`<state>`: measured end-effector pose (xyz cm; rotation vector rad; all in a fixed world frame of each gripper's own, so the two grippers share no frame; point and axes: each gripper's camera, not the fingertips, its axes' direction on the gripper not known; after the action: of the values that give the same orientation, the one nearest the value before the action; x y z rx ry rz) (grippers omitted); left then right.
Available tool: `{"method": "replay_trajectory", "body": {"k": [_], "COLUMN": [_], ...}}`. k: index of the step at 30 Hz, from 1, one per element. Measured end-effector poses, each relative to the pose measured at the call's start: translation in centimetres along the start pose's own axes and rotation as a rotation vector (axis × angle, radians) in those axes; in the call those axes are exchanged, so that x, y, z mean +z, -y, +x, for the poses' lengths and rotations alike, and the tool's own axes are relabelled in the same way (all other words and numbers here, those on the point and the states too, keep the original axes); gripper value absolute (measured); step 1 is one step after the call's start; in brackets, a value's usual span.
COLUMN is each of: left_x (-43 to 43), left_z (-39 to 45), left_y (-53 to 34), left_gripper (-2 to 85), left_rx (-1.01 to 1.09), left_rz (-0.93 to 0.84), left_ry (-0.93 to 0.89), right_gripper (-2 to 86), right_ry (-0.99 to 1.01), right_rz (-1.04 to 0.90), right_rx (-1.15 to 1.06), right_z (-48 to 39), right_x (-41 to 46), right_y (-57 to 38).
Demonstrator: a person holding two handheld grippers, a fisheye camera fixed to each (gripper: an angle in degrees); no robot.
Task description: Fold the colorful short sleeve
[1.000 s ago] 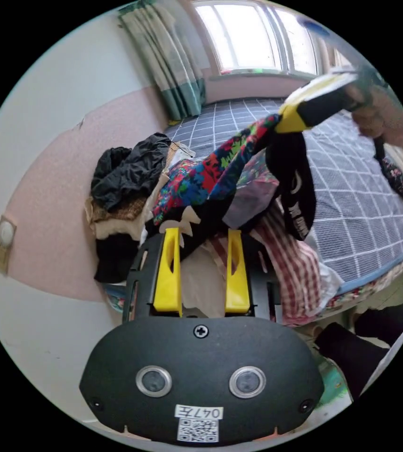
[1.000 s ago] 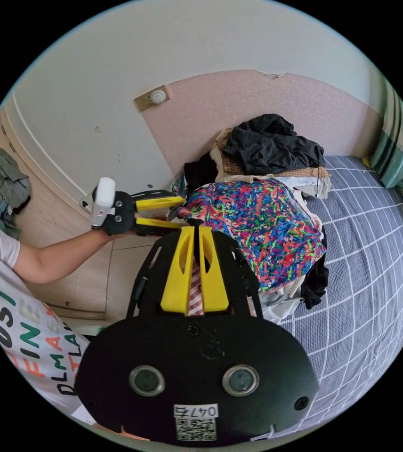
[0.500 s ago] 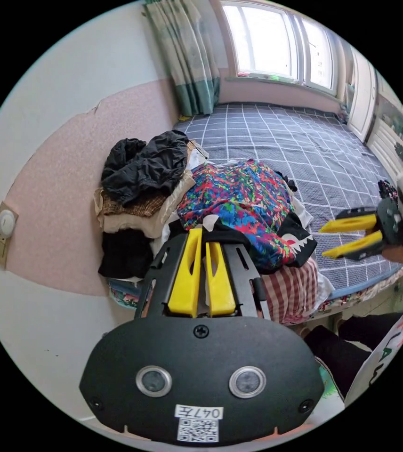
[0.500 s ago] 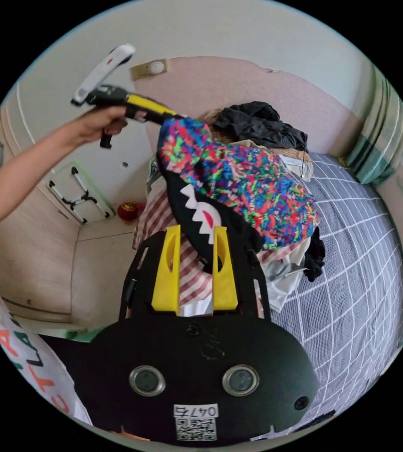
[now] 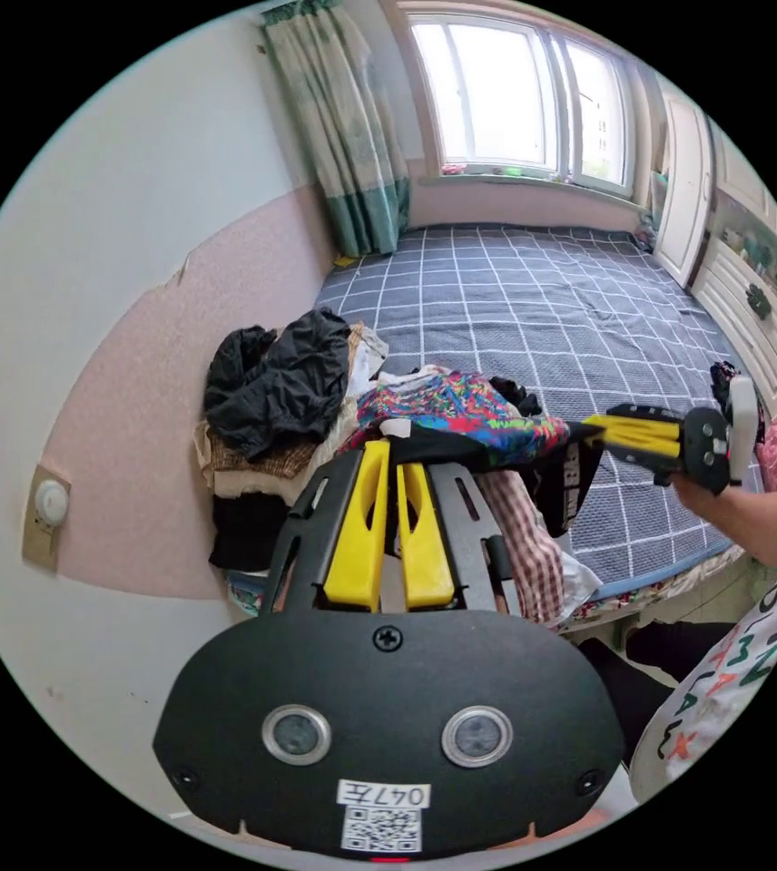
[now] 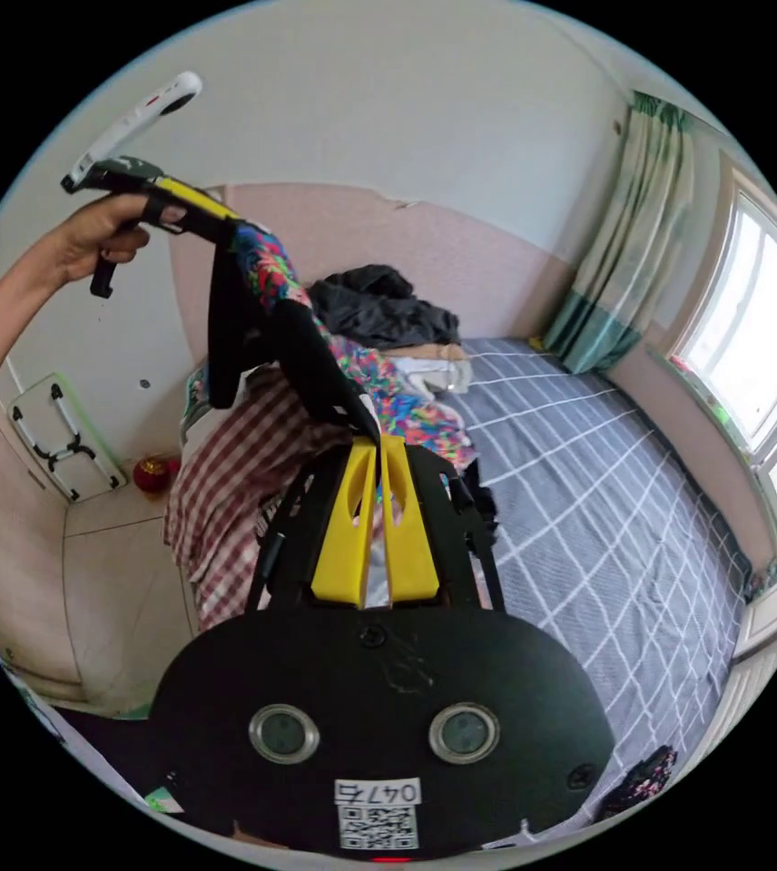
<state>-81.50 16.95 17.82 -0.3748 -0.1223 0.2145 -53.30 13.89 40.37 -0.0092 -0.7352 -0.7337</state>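
Observation:
The colorful short sleeve (image 5: 470, 419), a multicolour print with black edges, hangs stretched between my two grippers above the clothes pile. In the left gripper view, my left gripper (image 5: 391, 446) is shut on its black edge. The right gripper (image 5: 593, 429), held by a hand, comes in from the right and pinches the other end. In the right gripper view, my right gripper (image 6: 379, 443) is shut on a black edge of the shirt (image 6: 266, 272). The left gripper (image 6: 225, 220) holds the shirt high at the upper left.
A clothes pile with a black garment (image 5: 270, 381) and a red checked cloth (image 6: 225, 472) sits at the bed's corner against the pink wall. The grey checked bed cover (image 5: 543, 299) stretches toward the window. A folded stand (image 6: 62, 435) and a red ball (image 6: 152, 472) lie on the floor.
The right gripper was open half a second ago and has shut on the shirt's black edge. The left gripper, open one second ago, stays shut. The shirt is now pulled taut between them.

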Motion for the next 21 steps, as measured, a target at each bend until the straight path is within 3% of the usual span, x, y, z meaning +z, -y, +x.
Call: {"method": "replay_trajectory", "body": {"k": [11,21], "left_x": [-6.2,-2.6], "left_z": [21.8,41.0], "left_y": [11.2,15.1], "left_gripper": [-0.7,-0.7], "left_rx": [0.132,0.169], "left_rz": [0.101,-0.167], "left_ry": [-0.015,-0.185], "right_gripper": [-0.4,-0.4], "right_ry": [-0.135,-0.081], "right_rz": [-0.061,-0.329], "right_rx": [0.000,-0.014], "right_z": [12.4,15.1], "right_x": [-22.9,-34.8], "right_y": [-9.3,-24.5]}}
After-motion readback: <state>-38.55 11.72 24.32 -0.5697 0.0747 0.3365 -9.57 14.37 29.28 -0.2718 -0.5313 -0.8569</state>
